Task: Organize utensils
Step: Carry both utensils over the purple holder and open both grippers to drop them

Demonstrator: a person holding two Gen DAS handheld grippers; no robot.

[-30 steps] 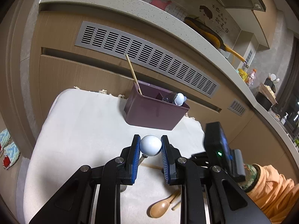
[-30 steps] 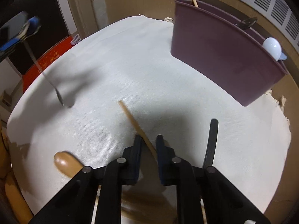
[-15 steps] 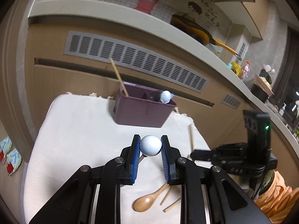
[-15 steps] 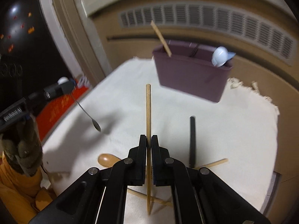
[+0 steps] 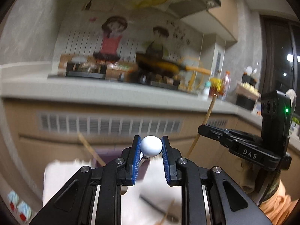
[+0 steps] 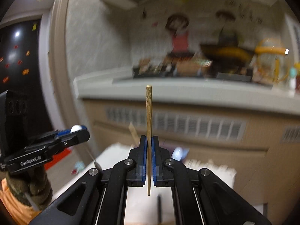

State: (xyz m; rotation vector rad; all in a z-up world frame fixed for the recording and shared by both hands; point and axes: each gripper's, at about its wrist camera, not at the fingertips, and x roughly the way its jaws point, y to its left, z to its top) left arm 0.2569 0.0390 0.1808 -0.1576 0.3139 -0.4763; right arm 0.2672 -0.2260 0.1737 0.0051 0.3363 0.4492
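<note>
My left gripper (image 5: 151, 148) is shut on the white ball end of a thin metal spoon (image 5: 151, 146), held high above the cloth. My right gripper (image 6: 149, 144) is shut on a wooden chopstick (image 6: 149, 116) that stands upright between the pads. The chopstick also shows in the left wrist view (image 5: 205, 120), with the right gripper (image 5: 204, 130) at the right. The left gripper shows in the right wrist view (image 6: 78, 131) at the left. The purple utensil box (image 5: 108, 154) with a chopstick in it is blurred, low behind the left fingers.
The white cloth (image 5: 61, 178) lies below with a black utensil (image 5: 155, 205) and a wooden one on it. A kitchen counter (image 5: 112, 91) with a stove and a pan runs across the back. A vent grille (image 6: 187, 123) sits in the cabinet front.
Both grippers have risen and tilted up, so the counter fills the views. The chopstick has come up with the right gripper. The spoon stays in the left one.
</note>
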